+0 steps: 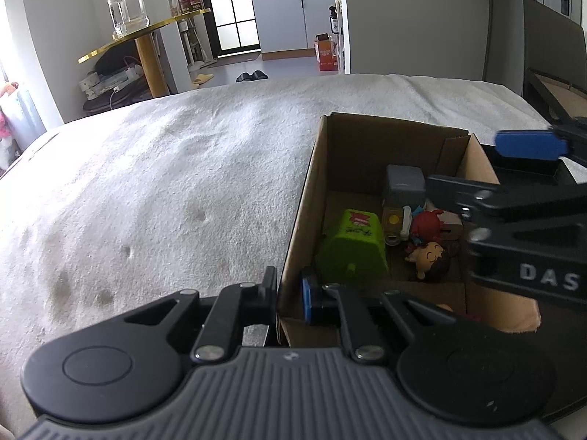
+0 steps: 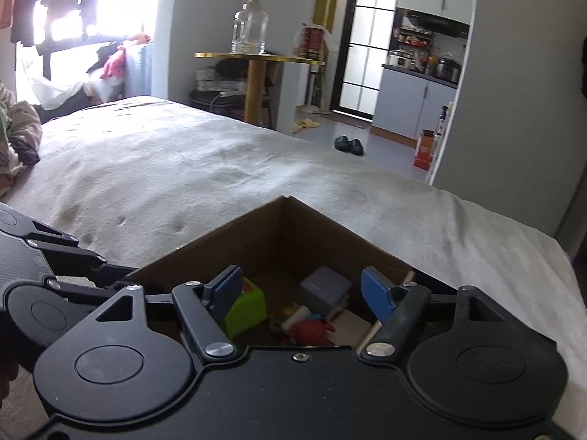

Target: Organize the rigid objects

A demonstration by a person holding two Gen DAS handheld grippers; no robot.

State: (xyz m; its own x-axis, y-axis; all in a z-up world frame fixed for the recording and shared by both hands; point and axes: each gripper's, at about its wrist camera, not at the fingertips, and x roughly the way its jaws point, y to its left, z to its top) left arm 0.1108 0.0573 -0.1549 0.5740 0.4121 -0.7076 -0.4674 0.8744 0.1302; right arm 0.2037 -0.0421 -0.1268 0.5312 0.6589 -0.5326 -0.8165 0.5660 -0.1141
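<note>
An open cardboard box stands on a bed covered with a pale fleecy blanket, near the blanket's right-hand edge as the left wrist view shows it. Its flaps are folded up and its inside is in full view.

Contents of the box, on its floor:
- a green block-shaped toy with a red label on its upper face, lying next to the wall nearest the open blanket;
- a grey cube-shaped thing, standing toward the far wall;
- a small yellow-fronted item between the green toy and the figures;
- a red figure and, just in front of it, a doll head with dark hair, the two close together near the middle of the floor.

The left gripper is clamped on the near corner of the box: one finger lies outside the wall, the blue-padded finger inside, with the cardboard pinched between them.

The right gripper hangs over the box opening with its jaws spread apart; its blue pads stand clear on either side of the toys below and nothing is between them.

The rest of the blanket carries only shallow dents.
</note>
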